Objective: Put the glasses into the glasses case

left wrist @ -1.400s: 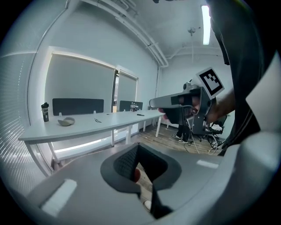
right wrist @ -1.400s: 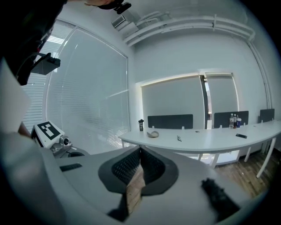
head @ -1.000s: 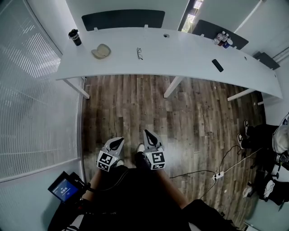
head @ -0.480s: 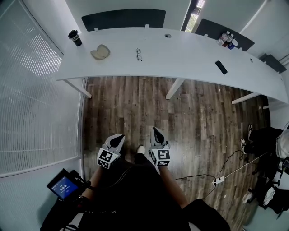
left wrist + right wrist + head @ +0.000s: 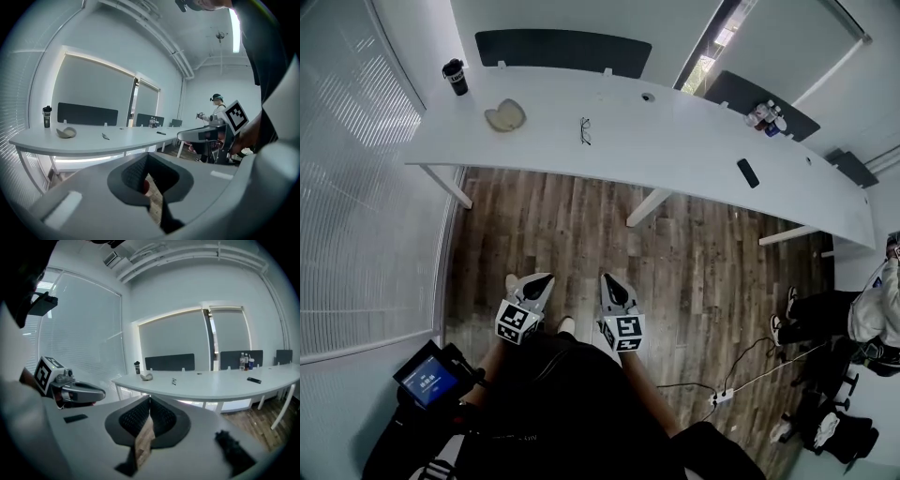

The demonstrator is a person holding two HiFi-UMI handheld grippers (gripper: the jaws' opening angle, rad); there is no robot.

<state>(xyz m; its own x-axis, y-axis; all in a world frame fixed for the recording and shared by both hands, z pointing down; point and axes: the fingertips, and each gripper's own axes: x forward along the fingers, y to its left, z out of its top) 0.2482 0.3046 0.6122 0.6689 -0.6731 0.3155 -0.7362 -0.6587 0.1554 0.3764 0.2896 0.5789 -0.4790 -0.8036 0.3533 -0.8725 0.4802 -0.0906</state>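
The black-framed glasses (image 5: 584,130) lie on the long white table (image 5: 675,150), far ahead of both grippers. The open beige glasses case (image 5: 504,115) sits to their left on the same table. My left gripper (image 5: 546,277) and right gripper (image 5: 606,278) hang side by side over the wooden floor in front of the person's body, both pointing toward the table. Each has its jaws shut with nothing held. In the left gripper view the case (image 5: 66,132) and glasses (image 5: 105,136) show small on the table beyond the left gripper (image 5: 146,154). In the right gripper view, glasses (image 5: 174,381) and case (image 5: 147,377) lie beyond the right gripper (image 5: 150,398).
A black tumbler (image 5: 455,77) stands at the table's far left. A dark phone-like object (image 5: 748,172) and several bottles (image 5: 766,116) are toward its right end. White table legs (image 5: 645,204) stand on the wooden floor. A power strip and cable (image 5: 722,396) lie at right, where another person (image 5: 872,305) stands.
Both grippers have shifted across the floor with the person's step, and the table has swung slightly in the head view. Both stay shut and empty.
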